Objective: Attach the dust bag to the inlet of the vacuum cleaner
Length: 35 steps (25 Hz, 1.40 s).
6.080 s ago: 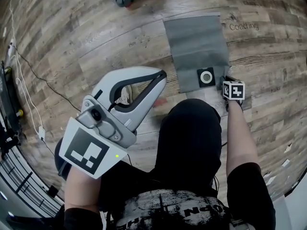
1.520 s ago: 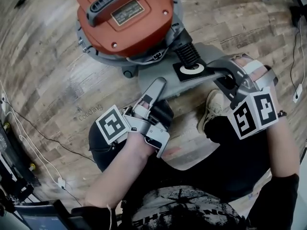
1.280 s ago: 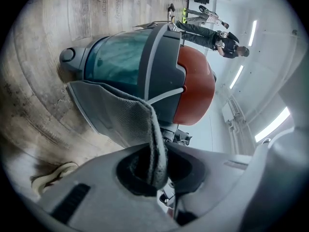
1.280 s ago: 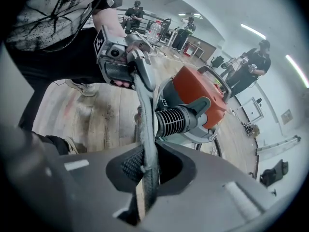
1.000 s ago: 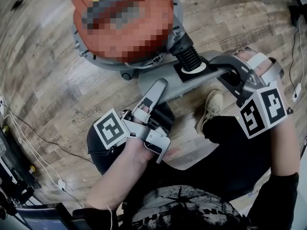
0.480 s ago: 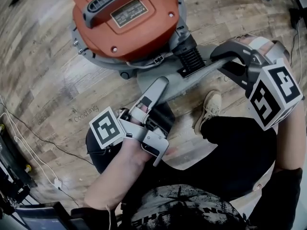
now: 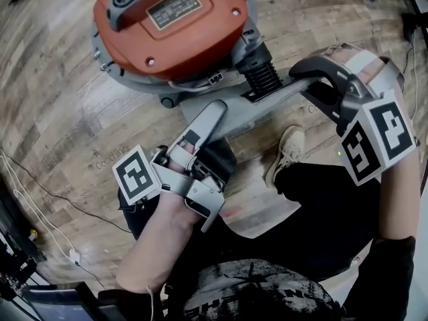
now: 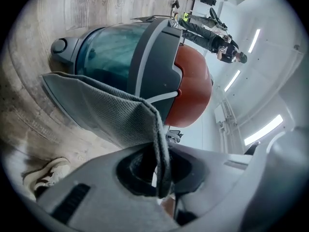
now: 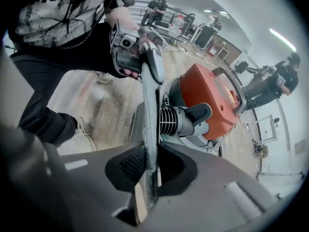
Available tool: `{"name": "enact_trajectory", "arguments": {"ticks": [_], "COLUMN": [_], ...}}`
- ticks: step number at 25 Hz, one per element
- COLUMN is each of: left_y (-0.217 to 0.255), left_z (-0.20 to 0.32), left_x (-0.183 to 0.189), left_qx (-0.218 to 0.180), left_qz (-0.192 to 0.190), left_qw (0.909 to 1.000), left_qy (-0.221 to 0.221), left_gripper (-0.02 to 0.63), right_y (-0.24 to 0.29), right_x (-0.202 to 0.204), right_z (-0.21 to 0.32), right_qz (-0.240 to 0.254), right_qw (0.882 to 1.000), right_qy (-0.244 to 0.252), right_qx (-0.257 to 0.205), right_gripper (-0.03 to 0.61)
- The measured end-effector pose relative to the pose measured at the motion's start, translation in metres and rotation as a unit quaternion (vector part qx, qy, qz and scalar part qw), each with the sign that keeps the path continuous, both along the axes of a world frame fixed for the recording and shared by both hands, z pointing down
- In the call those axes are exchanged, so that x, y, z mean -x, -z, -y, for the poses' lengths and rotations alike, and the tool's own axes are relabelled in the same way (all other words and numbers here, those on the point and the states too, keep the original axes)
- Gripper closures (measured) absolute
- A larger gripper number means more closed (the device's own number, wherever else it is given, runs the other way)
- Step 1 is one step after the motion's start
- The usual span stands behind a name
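The orange-topped vacuum cleaner (image 7: 170,25) stands on the wood floor with its black ribbed inlet (image 7: 259,77) facing me. The grey dust bag (image 7: 231,116) is stretched in front of it, its black collar (image 7: 271,93) against the inlet. My left gripper (image 7: 214,109) is shut on the bag's near left edge, and the fabric (image 8: 111,115) is pinched between its jaws (image 8: 161,173). My right gripper (image 7: 301,80) is shut on the collar end. Its jaws (image 9: 150,170) have just been opening a little, with the bag's edge (image 9: 149,120) still between the pads, beside the inlet (image 9: 176,121).
The person's shoe (image 7: 284,154) and dark trouser legs are just below the bag. Cables (image 7: 40,192) run along the floor at the left. People (image 8: 212,35) stand far off in the room, and wood floor surrounds the vacuum.
The bag lay flat on the floor earlier; now both grippers hold it at the vacuum. Over the last second its collar tipped edge-on against the inlet, hiding its white ring.
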<state>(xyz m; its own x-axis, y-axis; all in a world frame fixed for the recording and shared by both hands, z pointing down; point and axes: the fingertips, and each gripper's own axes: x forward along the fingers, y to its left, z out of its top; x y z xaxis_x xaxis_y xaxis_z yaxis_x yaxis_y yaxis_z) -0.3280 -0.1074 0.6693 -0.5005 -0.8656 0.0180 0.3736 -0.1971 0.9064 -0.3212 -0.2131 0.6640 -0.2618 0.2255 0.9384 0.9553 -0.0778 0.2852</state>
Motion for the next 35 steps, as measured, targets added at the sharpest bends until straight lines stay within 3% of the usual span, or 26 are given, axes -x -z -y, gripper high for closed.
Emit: {"name": "enact_trajectory", "arguments": {"ticks": [10,19,30,35], "left_y": [0.01,-0.008,0.003,0.005], "left_z": [0.003,0.003,0.003,0.003], "left_x": [0.002,-0.005,0.011,0.011], "left_qx": [-0.007,0.008,-0.013,-0.032], "left_qz": [0.047,0.034,0.038,0.023], "left_qw": [0.9989,0.9994,0.9992,0.9992], "left_qy": [-0.001,-0.003,0.0,0.004], "left_gripper": [0.601,0.601,0.601,0.601], "right_y": [-0.009,0.001,-0.006,-0.001], "right_x": [-0.008,-0.005,-0.001,0.001], "right_z": [0.002,0.0,0.001,0.001], "right_qz": [0.001,-0.001,-0.039,-0.049], "right_qw": [1.0,0.999,0.999,0.999], "right_qy": [0.003,0.037,0.015,0.023], "right_qx": [0.011,-0.039,0.007,-0.008], "right_gripper": [0.546,0.548,0.548,0.549]}}
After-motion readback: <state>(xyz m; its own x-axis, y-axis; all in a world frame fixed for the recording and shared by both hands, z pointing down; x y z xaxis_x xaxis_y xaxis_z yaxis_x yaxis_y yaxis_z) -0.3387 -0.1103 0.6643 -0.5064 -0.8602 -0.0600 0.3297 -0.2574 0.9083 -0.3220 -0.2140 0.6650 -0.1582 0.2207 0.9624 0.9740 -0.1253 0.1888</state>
